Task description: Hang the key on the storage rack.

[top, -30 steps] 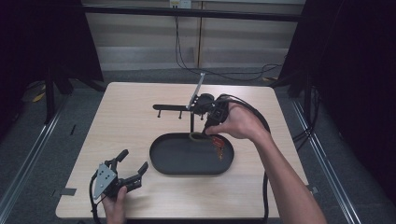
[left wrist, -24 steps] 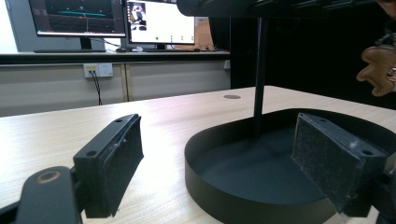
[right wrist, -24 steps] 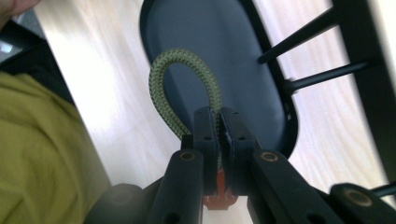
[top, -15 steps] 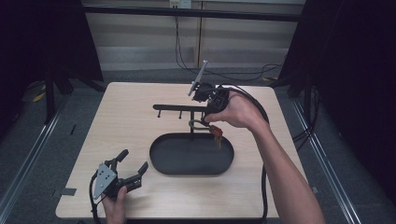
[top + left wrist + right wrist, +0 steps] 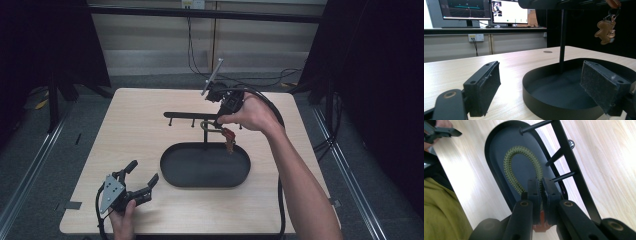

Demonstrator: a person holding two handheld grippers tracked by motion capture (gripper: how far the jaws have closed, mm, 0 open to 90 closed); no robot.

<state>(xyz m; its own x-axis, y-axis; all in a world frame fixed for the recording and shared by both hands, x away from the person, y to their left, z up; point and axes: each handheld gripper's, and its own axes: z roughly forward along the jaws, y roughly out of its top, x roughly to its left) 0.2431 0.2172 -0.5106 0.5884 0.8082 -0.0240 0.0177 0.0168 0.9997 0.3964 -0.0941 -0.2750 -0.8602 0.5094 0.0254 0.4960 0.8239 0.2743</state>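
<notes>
The right gripper (image 5: 541,195) is clamped on a green cord loop (image 5: 510,162), its brown charm (image 5: 229,137) dangling over the black tray (image 5: 172,175) beside the rack (image 5: 571,167). The loop could snag between pegs — or slip free. The left gripper (image 5: 140,181) rests open, near-left.

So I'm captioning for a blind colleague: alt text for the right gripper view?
The right gripper, shut on an olive braided cord loop, hangs over a black oval tray beside the black peg rack on a light wood table.

Two lit monitors (image 5: 484,11) and a wall socket (image 5: 476,37) behind the table.
</notes>
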